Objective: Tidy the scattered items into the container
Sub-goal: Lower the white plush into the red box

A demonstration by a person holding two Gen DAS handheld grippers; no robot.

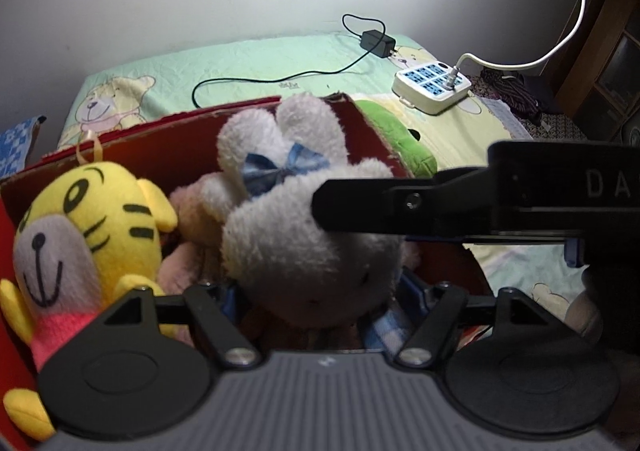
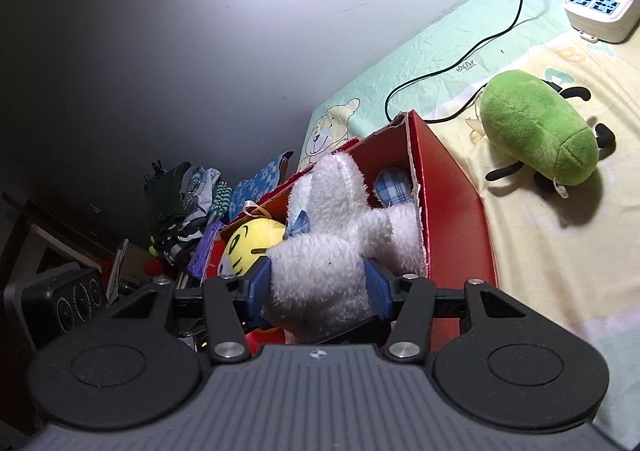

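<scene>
The right hand-held gripper point(image 2: 318, 289) is clamped on the white rabbit plush point(image 2: 320, 251), over the red box point(image 2: 444, 179) on the bed point(image 2: 560, 251). The left hand-held gripper point(image 1: 320, 301) straddles the rabbit's head (grip unclear). A green plush point(image 2: 538, 129) lies outside.

On my pale green bear-print bedsheet point(image 1: 248, 59) a white multi-socket power strip point(image 1: 430, 85) sits near a black plug-in adapter point(image 1: 377, 43), with what may be piled clothes point(image 2: 188, 203) beyond.
</scene>
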